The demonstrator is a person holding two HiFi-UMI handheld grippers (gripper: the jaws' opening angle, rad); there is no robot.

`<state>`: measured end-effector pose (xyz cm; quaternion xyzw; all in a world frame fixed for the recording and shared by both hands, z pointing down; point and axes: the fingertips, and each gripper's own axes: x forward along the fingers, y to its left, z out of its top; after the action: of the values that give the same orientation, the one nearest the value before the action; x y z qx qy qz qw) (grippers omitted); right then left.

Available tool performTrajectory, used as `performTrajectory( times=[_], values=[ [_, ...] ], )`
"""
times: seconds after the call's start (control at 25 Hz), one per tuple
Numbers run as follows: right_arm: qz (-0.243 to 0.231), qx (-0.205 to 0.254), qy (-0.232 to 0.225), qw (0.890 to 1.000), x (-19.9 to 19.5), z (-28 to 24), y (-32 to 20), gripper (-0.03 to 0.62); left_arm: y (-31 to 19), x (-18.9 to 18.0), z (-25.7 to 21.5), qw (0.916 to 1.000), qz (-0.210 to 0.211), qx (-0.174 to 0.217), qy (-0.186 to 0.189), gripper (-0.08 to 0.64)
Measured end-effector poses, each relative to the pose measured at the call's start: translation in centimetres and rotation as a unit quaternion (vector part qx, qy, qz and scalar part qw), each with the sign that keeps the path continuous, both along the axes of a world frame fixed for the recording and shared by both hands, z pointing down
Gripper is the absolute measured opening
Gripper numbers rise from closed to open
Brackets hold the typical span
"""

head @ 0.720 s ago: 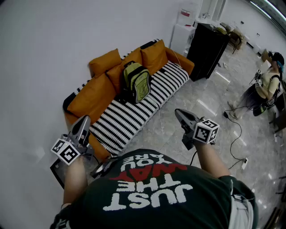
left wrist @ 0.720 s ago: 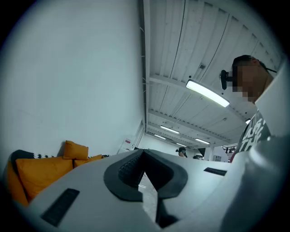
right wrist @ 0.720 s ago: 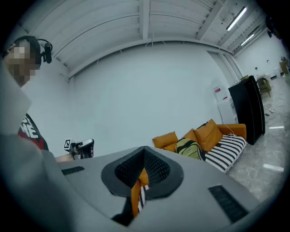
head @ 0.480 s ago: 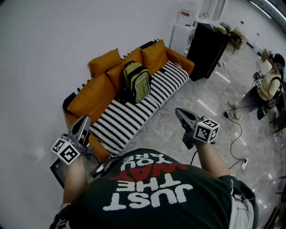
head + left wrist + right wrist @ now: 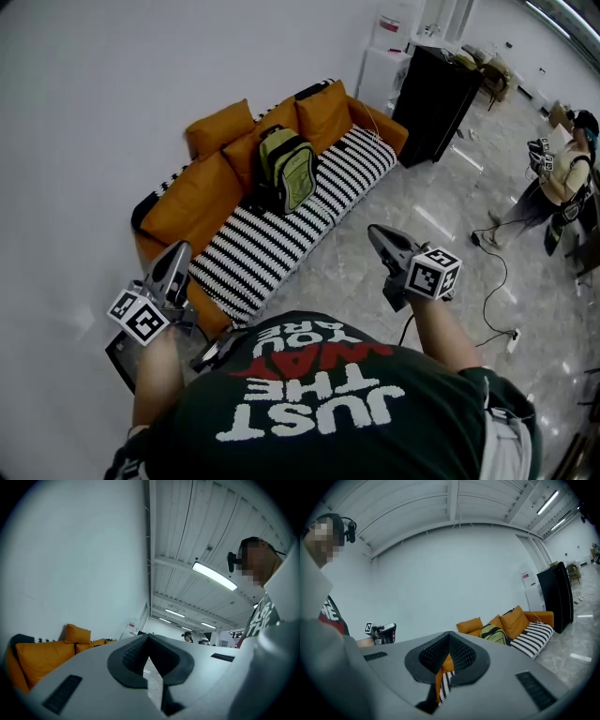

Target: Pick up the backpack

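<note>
left gripper (image 5: 176,251): closed, empty | right gripper (image 5: 377,234): closed, empty | backpack (image 5: 289,169): green, upright on striped sofa (image 5: 267,246), leaning against orange cushions (image 5: 199,202), well apart from both grippers

- Dark green T-shirt (image 5: 319,412) carried white and red block lettering.
- Left gripper (image 5: 176,251) at eight o'clock and right gripper (image 5: 377,234) at four o'clock had grey shells and black-and-white marker cubes (image 5: 433,274).

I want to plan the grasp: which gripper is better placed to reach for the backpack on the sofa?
Probably the right gripper: its own view shows the backpack ahead, while the left gripper faces the wall. Both are shut and empty.
</note>
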<state>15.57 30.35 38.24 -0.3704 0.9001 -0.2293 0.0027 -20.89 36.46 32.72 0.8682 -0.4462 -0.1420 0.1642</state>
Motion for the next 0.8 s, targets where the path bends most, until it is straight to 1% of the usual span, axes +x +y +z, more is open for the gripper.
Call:
performTrajectory(
  times=[0.24,0.44,0.56,0.8],
  values=[
    [0.003,-0.006,-0.011,1.0,0.8,0.5,0.4,0.026,0.2,1.1,0.6,0.9999,0.002,-0.015,-0.003,0.0],
    [-0.008,-0.007,-0.023,1.0,2.4,1.0,1.0,0.026,0.3,4.2,1.0,0.9995,0.006,-0.029,-0.008,0.0],
    [-0.021,0.0,-0.015,1.0,4.0,1.6,1.2,0.026,0.0,6.4,1.4,0.9993,0.005,-0.034,-0.014,0.0],
    [-0.037,0.01,0.009,0.999,8.5,2.5,0.9,0.026,-0.9,10.8,1.0,0.9992,-0.007,-0.035,-0.016,0.0]
  ],
)
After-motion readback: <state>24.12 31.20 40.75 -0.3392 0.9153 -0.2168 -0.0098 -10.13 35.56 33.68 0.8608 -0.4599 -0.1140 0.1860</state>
